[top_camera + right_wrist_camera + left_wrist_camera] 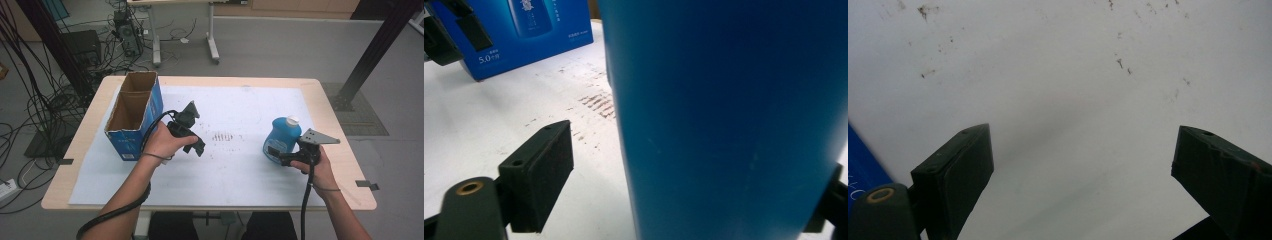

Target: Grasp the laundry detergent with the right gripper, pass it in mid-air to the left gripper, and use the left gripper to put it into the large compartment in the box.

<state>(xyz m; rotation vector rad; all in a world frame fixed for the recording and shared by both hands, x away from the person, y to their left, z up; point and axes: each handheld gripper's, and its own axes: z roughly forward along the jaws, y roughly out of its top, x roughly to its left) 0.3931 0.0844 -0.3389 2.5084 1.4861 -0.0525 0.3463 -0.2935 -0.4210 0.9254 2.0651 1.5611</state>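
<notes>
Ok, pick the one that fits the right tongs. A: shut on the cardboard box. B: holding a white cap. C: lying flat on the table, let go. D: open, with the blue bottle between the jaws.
D: the right tongs are open around the blue bottle, with a gap at one jaw in the right gripper view.

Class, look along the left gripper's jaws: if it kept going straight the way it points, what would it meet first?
Probably the white table sheet: the open left gripper points down at it, nothing between the jaws.
</notes>
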